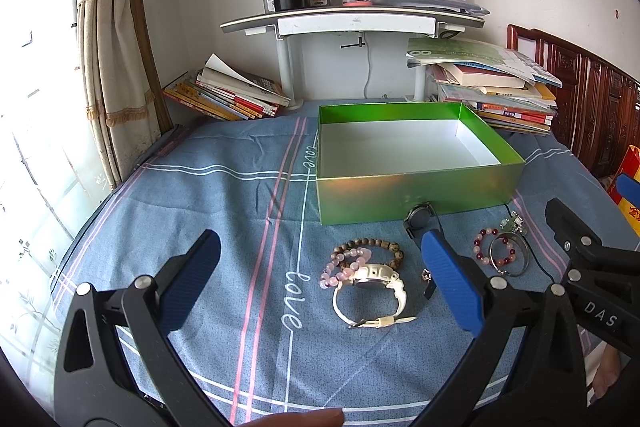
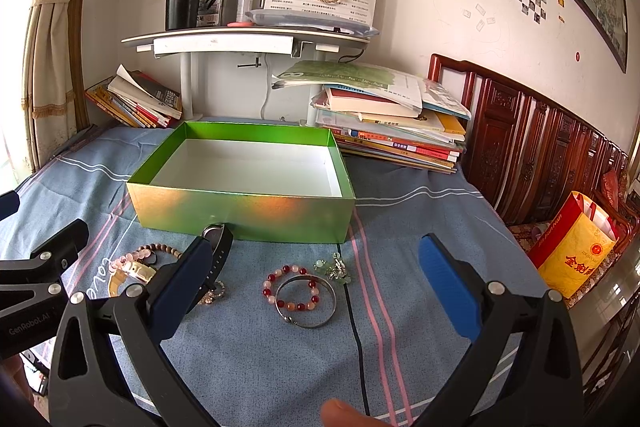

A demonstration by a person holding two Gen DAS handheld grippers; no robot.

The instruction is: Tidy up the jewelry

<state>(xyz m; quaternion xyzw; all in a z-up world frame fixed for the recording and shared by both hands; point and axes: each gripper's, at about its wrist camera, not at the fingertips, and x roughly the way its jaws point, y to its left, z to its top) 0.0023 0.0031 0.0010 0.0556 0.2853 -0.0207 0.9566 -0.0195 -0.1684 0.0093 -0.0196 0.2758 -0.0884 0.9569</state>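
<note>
Green box (image 2: pixel 244 215) empty; nothing stowed yet. White watch (image 1: pixel 370 281), bead bracelets (image 2: pixel 294 287), bangle (image 2: pixel 306 301) lie on bedsheet at box's 6 o'clock. Left gripper (image 1: pixel 320 279), right gripper (image 2: pixel 316 283): jaws wide, holding nothing.

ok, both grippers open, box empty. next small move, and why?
Probably lower the left gripper onto the white watch and close. It sits between the open fingers, the green box holds nothing yet, and the right gripper frames the bracelets.
</note>
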